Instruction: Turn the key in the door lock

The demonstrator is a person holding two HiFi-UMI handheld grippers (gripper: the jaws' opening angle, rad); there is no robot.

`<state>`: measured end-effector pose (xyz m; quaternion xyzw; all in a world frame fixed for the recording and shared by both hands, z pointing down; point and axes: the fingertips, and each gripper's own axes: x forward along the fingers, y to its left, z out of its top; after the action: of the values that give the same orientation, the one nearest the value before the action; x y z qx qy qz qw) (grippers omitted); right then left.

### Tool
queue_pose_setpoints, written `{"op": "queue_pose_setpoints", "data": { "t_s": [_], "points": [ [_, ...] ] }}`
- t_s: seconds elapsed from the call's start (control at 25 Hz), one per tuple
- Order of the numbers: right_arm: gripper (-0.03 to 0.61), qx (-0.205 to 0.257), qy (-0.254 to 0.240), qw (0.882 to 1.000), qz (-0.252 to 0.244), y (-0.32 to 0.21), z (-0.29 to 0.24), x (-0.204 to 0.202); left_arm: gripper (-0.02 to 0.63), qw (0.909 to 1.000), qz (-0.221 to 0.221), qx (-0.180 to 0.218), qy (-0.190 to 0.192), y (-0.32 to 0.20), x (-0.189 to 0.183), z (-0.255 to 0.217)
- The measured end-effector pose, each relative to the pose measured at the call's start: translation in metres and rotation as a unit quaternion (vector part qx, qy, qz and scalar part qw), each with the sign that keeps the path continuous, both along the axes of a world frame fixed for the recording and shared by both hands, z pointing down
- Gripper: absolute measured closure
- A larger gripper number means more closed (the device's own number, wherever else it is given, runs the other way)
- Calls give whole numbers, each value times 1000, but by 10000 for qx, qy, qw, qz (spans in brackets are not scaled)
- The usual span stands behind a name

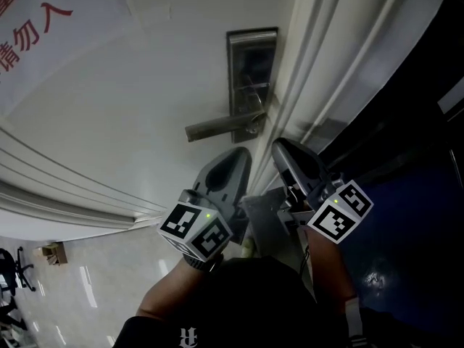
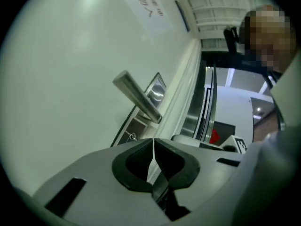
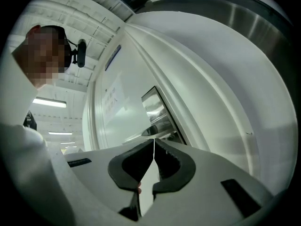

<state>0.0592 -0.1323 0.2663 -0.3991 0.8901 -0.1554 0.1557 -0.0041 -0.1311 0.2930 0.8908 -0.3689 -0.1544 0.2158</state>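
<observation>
Head view: the left tool and right tool sit just below the silver metal lock plate and its lever handle on the white door. Left gripper view: its jaws are closed together and empty. Right gripper view: its jaws meet too, gripping nothing.

Left gripper closed; door handle near, above tips.

From the head, the camera looks steeply down the white painted door, the steel lock plate at twelve o'clock. Cameras on the left gripper and right gripper sit close beneath, facing up at that same plate.
</observation>
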Motion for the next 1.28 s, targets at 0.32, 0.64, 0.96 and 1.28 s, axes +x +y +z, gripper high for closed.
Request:
{"op": "queue_pose_setpoints", "data": {
  "t_s": [0.32, 0.64, 0.96, 1.28],
  "points": [
    [563, -108, -17, 9998, 195, 0, 9, -4, 598, 9938, -160, 718, -838, 13, -1, -15],
    [565, -103, 305, 9990, 313, -1, 11, -15, 598, 9868, -257, 1001, -1245, 14, -4, -19],
    [565, 107, 763, 9958, 485, 3, 14, -21, 598, 9798, -353, 1194, -1564, 10, -6, -21],
    [565, 82, 900, 9943, 558, 1, 20, -21, 598, 9794, -337, 1194, -1591, 12, -4, -18]
  ]
}}
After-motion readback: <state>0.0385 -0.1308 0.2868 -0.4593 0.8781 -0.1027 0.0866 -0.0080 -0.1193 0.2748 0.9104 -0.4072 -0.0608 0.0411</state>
